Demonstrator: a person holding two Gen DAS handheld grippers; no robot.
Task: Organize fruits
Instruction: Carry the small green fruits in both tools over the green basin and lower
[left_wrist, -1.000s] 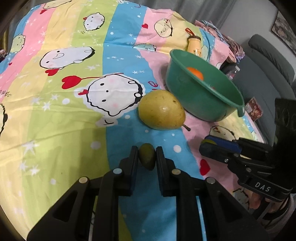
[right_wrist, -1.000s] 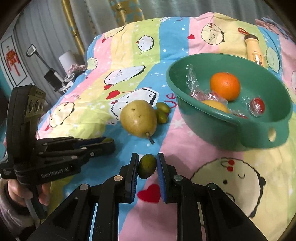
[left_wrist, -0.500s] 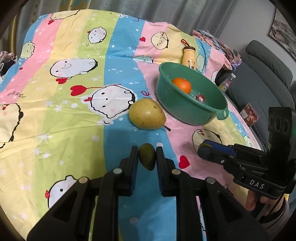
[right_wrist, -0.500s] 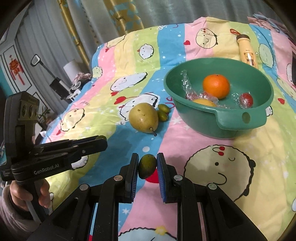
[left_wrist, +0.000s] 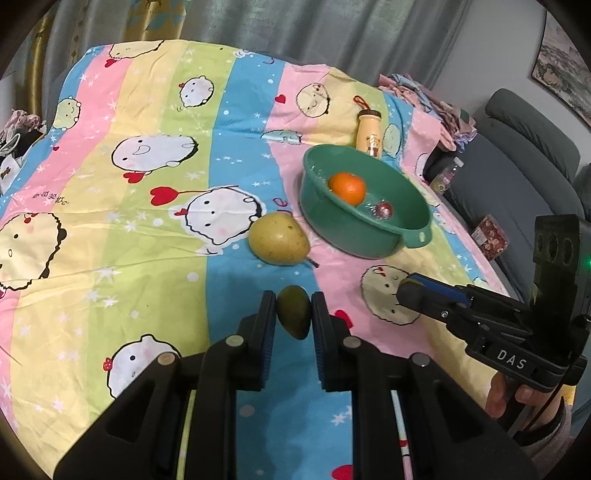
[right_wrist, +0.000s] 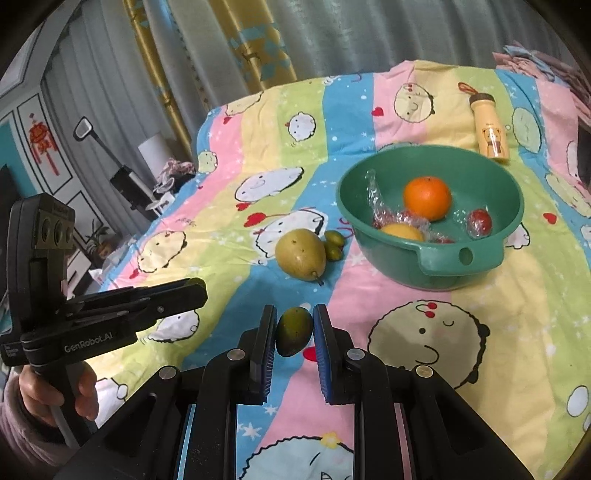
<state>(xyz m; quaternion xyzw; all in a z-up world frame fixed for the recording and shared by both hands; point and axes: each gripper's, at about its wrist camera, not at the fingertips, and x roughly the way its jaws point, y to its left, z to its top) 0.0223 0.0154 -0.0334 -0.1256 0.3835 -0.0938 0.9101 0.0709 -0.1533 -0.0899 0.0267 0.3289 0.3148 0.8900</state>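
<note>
My left gripper (left_wrist: 293, 295) is shut on a small green fruit (left_wrist: 294, 314) and holds it above the patterned bedsheet. My right gripper (right_wrist: 294, 310) is shut on a second small green fruit (right_wrist: 293, 330). Ahead lies a yellow-green pear (left_wrist: 279, 243), with two more small green fruits (right_wrist: 334, 245) behind it. Past the pear, a green bowl (right_wrist: 424, 258) holds an orange (right_wrist: 426, 197), a wrapped yellow fruit (right_wrist: 400, 232) and a wrapped red fruit (right_wrist: 480, 221). The right gripper (left_wrist: 406, 291) also shows in the left wrist view and the left gripper (right_wrist: 192, 291) in the right wrist view.
A yellow bottle (right_wrist: 489, 131) lies on the sheet behind the bowl. A grey sofa (left_wrist: 517, 166) stands beyond the bed's right edge, with clutter beside it. Curtains hang at the back, and a stand (right_wrist: 129, 181) is off the left edge.
Both grippers have risen and drawn back from the pear and bowl, each still holding its green fruit. The bowl and pear look smaller and farther away.
</note>
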